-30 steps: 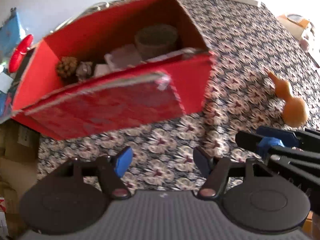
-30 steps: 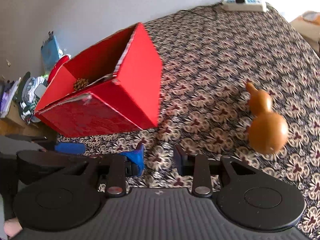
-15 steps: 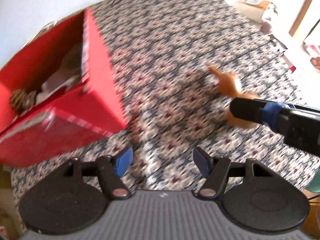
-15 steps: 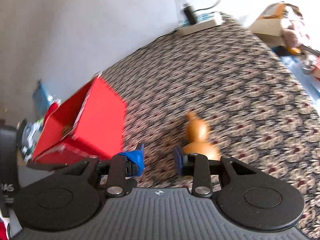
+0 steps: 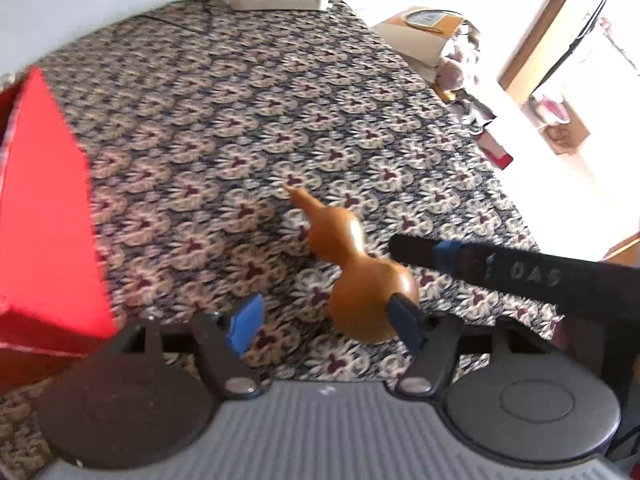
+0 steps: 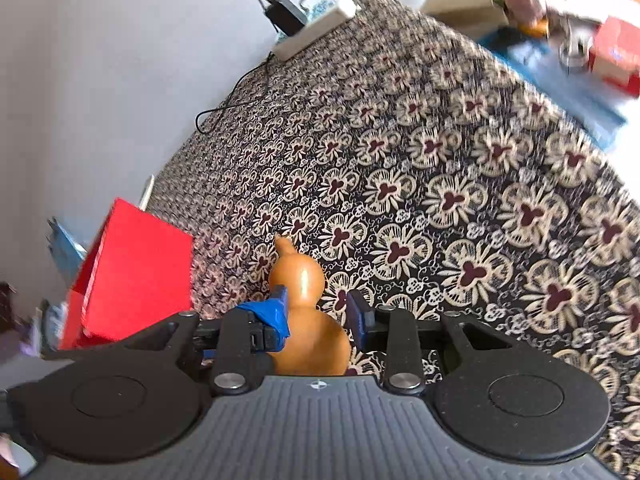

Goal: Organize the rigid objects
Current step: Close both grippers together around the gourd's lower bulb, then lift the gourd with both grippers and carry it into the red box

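Swung from red box (image 6: 132, 276) onto gourd (image 6: 308, 320); right gripper (image 6: 316, 312) narrowing, astride its waist, left gripper (image 5: 324, 320) widened, empty; pickup next.

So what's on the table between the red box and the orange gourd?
Nothing: in the left wrist view only flowered tablecloth lies between the red box and the gourd. The right wrist view agrees.

The left gripper (image 5: 326, 326) points steeply down, jaws wide apart and just widened. The right gripper (image 6: 316, 312) tilts down, jaws narrower, reaching in from the right
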{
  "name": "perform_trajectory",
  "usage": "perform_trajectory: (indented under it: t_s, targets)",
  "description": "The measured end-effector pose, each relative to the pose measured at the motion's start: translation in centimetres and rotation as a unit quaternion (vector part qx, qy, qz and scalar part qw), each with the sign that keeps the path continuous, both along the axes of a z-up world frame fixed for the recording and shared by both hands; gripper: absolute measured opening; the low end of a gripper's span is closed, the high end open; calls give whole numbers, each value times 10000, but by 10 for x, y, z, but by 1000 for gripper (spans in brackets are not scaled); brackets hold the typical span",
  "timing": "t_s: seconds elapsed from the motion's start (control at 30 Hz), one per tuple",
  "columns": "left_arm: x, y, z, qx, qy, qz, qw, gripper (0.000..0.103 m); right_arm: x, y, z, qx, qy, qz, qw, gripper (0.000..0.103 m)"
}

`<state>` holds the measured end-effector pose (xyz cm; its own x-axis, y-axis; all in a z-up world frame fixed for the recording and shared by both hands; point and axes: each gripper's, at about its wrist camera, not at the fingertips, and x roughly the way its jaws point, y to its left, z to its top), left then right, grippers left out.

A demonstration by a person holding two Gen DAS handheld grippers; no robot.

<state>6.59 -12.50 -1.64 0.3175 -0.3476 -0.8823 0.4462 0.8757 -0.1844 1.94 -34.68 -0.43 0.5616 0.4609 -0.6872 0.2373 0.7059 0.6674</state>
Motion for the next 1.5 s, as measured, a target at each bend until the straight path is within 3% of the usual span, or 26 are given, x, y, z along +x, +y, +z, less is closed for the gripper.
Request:
perform_trajectory:
  t_s: [0.1, 0.47, 0.63, 0.8, 0.97, 1.07, 1.2, 1.5]
  targets:
    - [7, -2, -5, -242, 185, -56, 9995, 72, 6, -10, -11, 492, 145, -67, 9987, 14]
    - [24, -5, -24, -621, 567, -201, 9963, 72, 25, -9, -24, 953, 619, 241, 9932, 14]
    - [23, 4, -32, -748, 773, -392, 9934, 72, 21, 3, -35, 1450, 969, 360, 9840, 14]
    - [21, 12, -33, -730, 800, -535, 9927, 72, 18, 23, -30, 1204, 907, 718, 9860, 15]
    - [23, 21, -36, -709, 849, -523, 9925, 72, 25, 39, -33, 1265, 814, 899, 9845, 18]
    - [25, 21, -37, -682, 797, -508, 9932, 72, 32, 49, -32, 1177, 811, 931, 9853, 15]
    - [19, 20, -37, -670, 754, -613, 9930, 59, 30, 63, -34, 1149, 824, 889, 9859, 14]
    - [1, 33, -19, -729, 440, -799, 9932, 59, 6, 88, -9, 1083, 550, 756, 9897, 14]
